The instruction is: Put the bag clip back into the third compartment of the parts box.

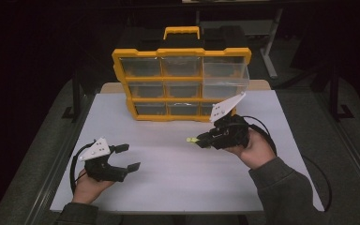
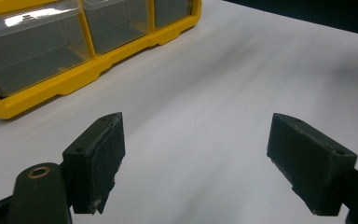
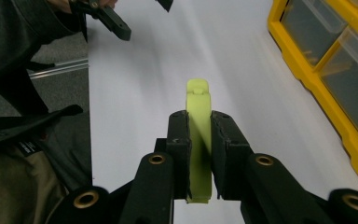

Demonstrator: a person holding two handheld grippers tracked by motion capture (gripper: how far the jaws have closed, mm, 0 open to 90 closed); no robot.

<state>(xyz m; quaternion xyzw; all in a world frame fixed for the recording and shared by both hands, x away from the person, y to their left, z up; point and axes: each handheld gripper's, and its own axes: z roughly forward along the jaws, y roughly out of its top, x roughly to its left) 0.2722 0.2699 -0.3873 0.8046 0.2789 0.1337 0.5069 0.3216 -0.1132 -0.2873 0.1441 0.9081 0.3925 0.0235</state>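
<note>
A small yellow-green plastic piece (image 3: 198, 135), flat and narrow with a rounded end, is clamped edge-on between the two black jaws of the right gripper (image 3: 198, 140). Its rounded tip pokes out past the jaws. In the high view the piece (image 1: 192, 139) hangs in the air above the white worktop (image 1: 178, 178), right of centre and pointing toward the left side of the scene. The jaws are drawn narrow, pressing on both flat sides of the piece. The right gripper (image 1: 201, 139) is carried by a hand (image 1: 255, 151) in a grey-green sleeve.

Just behind that gripper, at the far edge of the worktop, stands a yellow organiser case (image 1: 183, 84) with three rows of clear drawers and a yellow handle on top. One clear drawer (image 1: 226, 77) at the upper right is pulled forward out of the frame.

At the near left, well apart from the piece, the left gripper (image 1: 129, 157) sits low over the worktop. Its jaws stand wide apart, with bare white surface between them. In the left gripper view, the case's lower corner (image 2: 74, 74) lies ahead and to the left.
</note>
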